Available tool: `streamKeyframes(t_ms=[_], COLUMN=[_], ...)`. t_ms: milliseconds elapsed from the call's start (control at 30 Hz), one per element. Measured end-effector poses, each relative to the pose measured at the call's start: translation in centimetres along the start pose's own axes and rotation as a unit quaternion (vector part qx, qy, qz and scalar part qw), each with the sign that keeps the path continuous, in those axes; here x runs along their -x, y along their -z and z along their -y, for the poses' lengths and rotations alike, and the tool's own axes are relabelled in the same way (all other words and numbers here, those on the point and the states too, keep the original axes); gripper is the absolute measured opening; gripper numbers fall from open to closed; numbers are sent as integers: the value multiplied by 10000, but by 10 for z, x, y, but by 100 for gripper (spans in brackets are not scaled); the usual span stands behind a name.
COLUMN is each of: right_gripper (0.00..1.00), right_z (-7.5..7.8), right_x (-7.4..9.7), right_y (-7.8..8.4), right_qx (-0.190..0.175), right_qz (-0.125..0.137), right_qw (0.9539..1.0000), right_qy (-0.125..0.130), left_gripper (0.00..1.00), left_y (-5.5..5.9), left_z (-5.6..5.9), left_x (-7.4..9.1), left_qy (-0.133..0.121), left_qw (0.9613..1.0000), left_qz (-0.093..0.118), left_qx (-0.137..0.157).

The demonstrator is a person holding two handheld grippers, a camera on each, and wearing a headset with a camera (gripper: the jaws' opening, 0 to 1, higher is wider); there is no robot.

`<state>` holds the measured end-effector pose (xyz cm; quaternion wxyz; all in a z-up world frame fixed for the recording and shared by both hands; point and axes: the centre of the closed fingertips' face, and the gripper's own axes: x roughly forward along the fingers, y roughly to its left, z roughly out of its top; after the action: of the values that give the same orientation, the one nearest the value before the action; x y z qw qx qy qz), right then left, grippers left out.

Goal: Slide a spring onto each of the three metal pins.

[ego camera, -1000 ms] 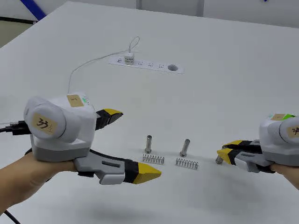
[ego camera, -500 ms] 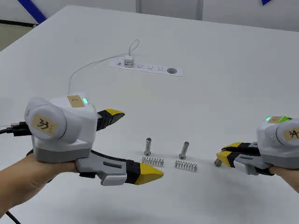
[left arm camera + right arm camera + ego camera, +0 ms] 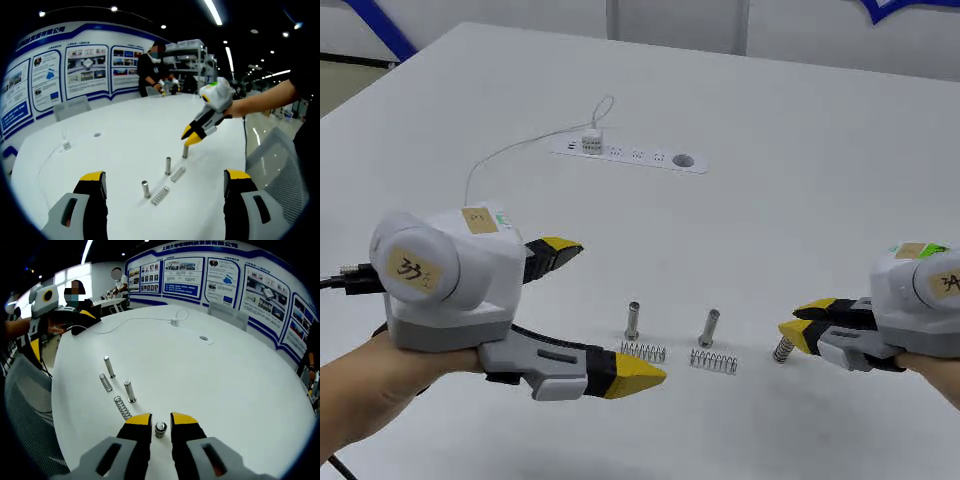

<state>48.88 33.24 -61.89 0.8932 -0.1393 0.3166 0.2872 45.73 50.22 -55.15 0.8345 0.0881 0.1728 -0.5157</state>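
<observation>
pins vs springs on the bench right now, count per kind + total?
Metal pins: 3 (left pin, middle pin, right pin)
Springs: 3 (left loose spring, middle loose spring, fitted spring on the right pin)
Total: 6

The head view is bright and evenly lit by diffuse light from above the table [image 3: 800, 120]. Its white top reads close to washed out, though without hard glare. Shadows on the table are pale and soft-edged, the plainest a faint grey patch below the left gripper [image 3: 613, 308]. Focus holds sharp across the table. Both gripper views bend as a fisheye does: the table's edge bows, the wall posters [image 3: 225, 275] behind the table curve, and the room beyond the table falls dim. Ceiling strip lights [image 3: 212, 11] above the table flare pure white.
</observation>
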Motion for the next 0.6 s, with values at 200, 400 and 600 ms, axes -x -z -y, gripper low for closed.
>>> streamKeyframes(t_ms=[200,400,600], right_gripper=[16,17,17], right_z=[-7,-12,-25], right_x=[5,4,1], right_y=[-11,-15,-19], right_qx=[107,234,310], right_qz=[80,92,104], right_qw=[9999,9996,9992], right_qy=[-36,-104,-246], left_gripper=[100,100,100], left_y=[-2,-2,-3], left_z=[0,0,-1], left_x=[0,0,2], left_qy=[-2,-9,-10], left_qw=[10000,10000,10000], left_qz=[40,40,81], left_qx=[-22,-21,-12])
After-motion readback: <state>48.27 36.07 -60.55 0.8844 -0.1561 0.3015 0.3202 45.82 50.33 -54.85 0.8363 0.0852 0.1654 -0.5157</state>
